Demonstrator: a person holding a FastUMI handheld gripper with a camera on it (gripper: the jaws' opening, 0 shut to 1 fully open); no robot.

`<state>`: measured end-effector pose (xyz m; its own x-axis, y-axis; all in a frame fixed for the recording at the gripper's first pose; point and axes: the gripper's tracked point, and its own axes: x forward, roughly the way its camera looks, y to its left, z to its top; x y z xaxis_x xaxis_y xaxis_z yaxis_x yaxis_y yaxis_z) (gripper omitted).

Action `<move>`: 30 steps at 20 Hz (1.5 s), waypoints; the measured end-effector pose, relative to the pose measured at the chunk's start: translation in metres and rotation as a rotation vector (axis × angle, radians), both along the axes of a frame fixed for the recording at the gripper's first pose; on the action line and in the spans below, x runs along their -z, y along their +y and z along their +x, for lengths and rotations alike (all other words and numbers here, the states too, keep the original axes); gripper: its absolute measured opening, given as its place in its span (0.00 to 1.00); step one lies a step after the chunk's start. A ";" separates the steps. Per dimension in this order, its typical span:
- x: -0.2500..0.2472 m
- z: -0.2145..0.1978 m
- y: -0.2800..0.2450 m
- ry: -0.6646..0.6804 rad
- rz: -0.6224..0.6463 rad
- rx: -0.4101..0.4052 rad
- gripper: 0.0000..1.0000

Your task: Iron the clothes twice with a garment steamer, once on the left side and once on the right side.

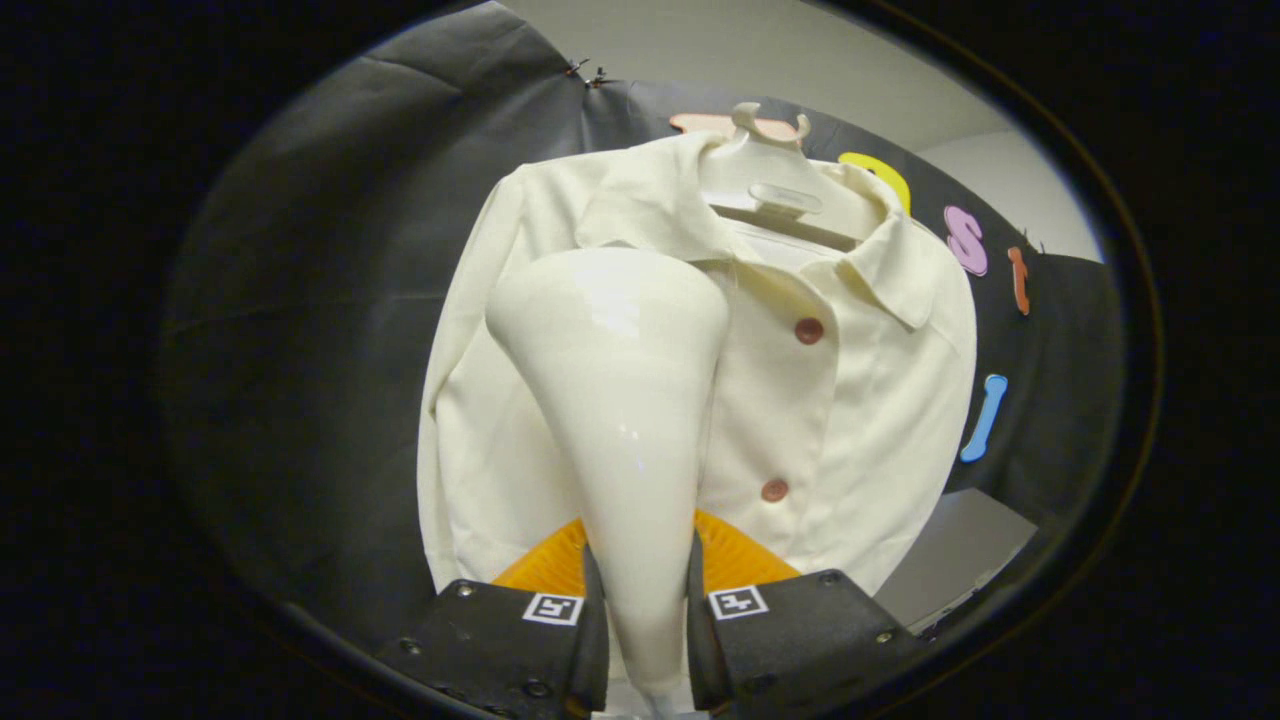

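A cream shirt (860, 420) with two dark red buttons hangs on a white hanger (765, 185) against the booth's black wall. A glossy white garment steamer (620, 400) rises from between my fingers, its wide head up against the shirt's left chest, below the collar. My gripper (640, 610) is shut on the steamer's narrow handle, one finger (590, 640) pressing each side. The steamer hides the shirt's left front panel behind it. Whether the head touches the cloth I cannot tell.
The black cloth wall (320, 350) spreads behind and to the left of the shirt. A pale wall and ceiling (720, 50) show above it. A light grey surface (960, 560) lies below the shirt's right hem.
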<state>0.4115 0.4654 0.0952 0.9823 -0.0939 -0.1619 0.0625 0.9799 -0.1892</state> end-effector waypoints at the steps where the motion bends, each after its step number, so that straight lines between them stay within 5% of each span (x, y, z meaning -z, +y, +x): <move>1: 0.005 0.000 -0.001 0.007 -0.029 0.002 0.31; 30: 0.294 -0.032 -0.026 0.424 -0.157 0.105 0.32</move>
